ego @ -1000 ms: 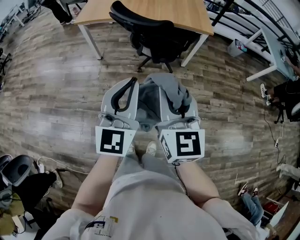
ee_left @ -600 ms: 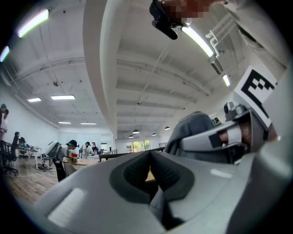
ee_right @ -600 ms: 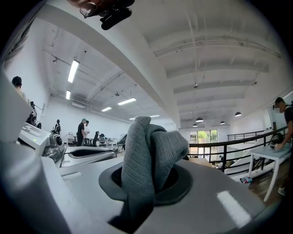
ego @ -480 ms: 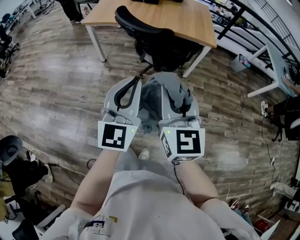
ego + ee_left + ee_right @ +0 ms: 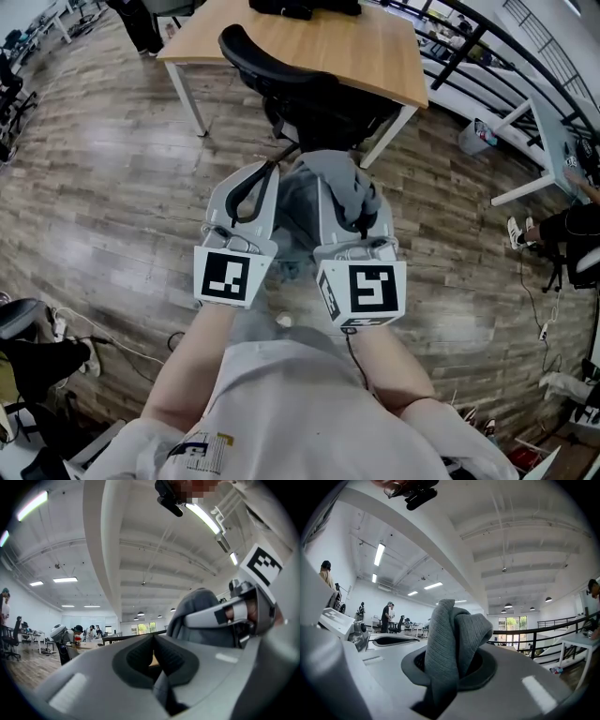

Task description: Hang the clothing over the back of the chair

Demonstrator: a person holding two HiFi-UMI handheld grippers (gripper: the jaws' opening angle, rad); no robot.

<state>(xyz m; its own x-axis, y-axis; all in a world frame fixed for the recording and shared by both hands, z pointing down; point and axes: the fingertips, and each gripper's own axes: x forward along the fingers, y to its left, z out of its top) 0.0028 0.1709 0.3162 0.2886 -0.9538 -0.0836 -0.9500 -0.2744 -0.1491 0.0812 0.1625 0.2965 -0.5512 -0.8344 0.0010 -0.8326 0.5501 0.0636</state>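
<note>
A grey piece of clothing (image 5: 314,202) hangs bunched between my two grippers, held level in front of my chest. My left gripper (image 5: 265,172) is shut, pinching an edge of the cloth (image 5: 164,686) low between its jaws (image 5: 153,641). My right gripper (image 5: 351,192) is shut on a thick fold of the clothing (image 5: 450,630), which sticks up out of its jaws (image 5: 450,663). The black office chair (image 5: 319,103) stands just beyond the grippers, its curved back (image 5: 267,64) towards me and bare, pushed up to a wooden desk (image 5: 375,47).
The desk's white legs (image 5: 190,92) flank the chair. A black object (image 5: 300,7) lies on the desk. A white table (image 5: 553,122) and a dark railing (image 5: 469,47) are at the right. Bags and cables (image 5: 47,356) lie on the wood floor at lower left.
The chair and desk have drawn nearer to the grippers as I step forward. Both grippers keep their hold on the clothing, side by side as before.
</note>
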